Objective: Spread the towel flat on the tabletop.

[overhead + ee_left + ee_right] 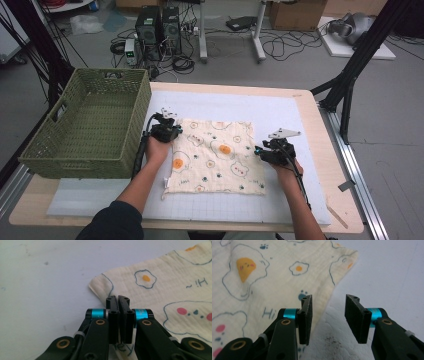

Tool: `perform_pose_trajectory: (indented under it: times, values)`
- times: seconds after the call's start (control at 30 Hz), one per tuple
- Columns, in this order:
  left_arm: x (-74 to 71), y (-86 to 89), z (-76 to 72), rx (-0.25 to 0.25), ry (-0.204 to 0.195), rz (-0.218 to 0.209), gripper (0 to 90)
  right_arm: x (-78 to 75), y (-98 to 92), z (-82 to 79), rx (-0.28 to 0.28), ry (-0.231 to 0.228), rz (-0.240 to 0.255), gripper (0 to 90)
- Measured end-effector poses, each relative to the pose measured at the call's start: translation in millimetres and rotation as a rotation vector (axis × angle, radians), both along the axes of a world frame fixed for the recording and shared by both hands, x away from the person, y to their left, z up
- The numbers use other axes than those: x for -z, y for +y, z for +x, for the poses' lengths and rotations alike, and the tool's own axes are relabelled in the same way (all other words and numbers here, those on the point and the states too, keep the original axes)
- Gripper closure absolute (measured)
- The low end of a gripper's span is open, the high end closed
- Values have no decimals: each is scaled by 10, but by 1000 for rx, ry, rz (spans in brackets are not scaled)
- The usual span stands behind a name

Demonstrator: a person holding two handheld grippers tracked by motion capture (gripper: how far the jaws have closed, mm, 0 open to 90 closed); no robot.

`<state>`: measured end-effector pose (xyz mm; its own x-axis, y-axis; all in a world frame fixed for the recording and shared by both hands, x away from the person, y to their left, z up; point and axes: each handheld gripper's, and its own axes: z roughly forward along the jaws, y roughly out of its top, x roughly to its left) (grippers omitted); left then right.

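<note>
So the cream muslin cloth with the fried-egg and bear print (pixel 216 156) is lying flat on the white foam mat (pixel 280 112), roughly centre of the wooden table (pixel 334 200), w/ the green woven plastic basket (pixel 90 125) off at its 9 o'clock. The left gripper (pixel 118 300) sits at the cloth's left edge, jaws squeezed right together, and in the left gripper view the fabric edge looks pinched between them, near the far-left corner, which sits at about 12 o'clock from the tips. The right gripper (pixel 328 308) is the one that matters rn: its jaws are spread apart w/ nothing between them, and the cloth's right edge runs just at the inside of its left jaw, heading up to the far-right corner at about 12–1 o'clock. So the fabric lies at 9–10 o'clock from the gap; bare mat is under the gap itself. Imo it needs a small nudge toward 9 o'clock so the hem gets between the pads before closing, otherwise it'll just bite mat. Both hands sit about level across the cloth, so prob a fold or lift from the two side edges.
</note>
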<state>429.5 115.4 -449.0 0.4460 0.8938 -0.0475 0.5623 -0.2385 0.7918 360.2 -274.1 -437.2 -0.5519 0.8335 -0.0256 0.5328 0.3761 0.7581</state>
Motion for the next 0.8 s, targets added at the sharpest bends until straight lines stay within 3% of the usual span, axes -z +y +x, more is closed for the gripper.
perform_pose_trajectory:
  times: [0.07, 0.13, 0.27, 0.4, 0.43, 0.47, 0.5, 0.53, 0.57, 0.67, 0.73, 0.77, 0.8]
  values:
    - [0, 4, -3, 3, 0, -1, 778, 7, 27, 44, 7, -2, 2, 574]
    - [-2, 12, -1, -14, 15, -50, 603, 0, 48, 126, 17, -7, 12, 563]
    - [-22, 21, -17, 6, 30, -75, 485, -34, 153, 333, 30, -5, 27, 524]
    - [-40, 15, -38, 17, 38, -80, 461, 24, 279, 547, 44, 18, 44, 496]
    - [-43, 14, -42, 22, 41, -79, 459, 47, 316, 594, 46, 26, 20, 525]
    - [-49, 14, -47, 22, 41, -75, 455, 83, 343, 617, 48, 21, -3, 588]
    - [-54, 17, -51, 25, 43, -78, 452, 112, 343, 638, 41, 20, 8, 657]
    - [-58, 22, -56, 28, 46, -76, 451, 117, 326, 645, 55, 26, 36, 787]
    - [-61, 23, -59, 34, 47, -72, 449, 113, 315, 644, 68, 20, 24, 863]
    - [-61, 16, -78, 43, 55, -80, 448, 80, 297, 625, 139, -28, -113, 873]
    - [-45, -4, -93, 54, 54, -80, 451, 85, 236, 633, 171, -18, -93, 822]
    - [-35, -14, -101, 59, 58, -74, 454, 81, 225, 631, 191, -18, -78, 706]
    - [-22, -24, -103, 69, 66, -67, 460, 72, 215, 627, 201, -21, -64, 663]
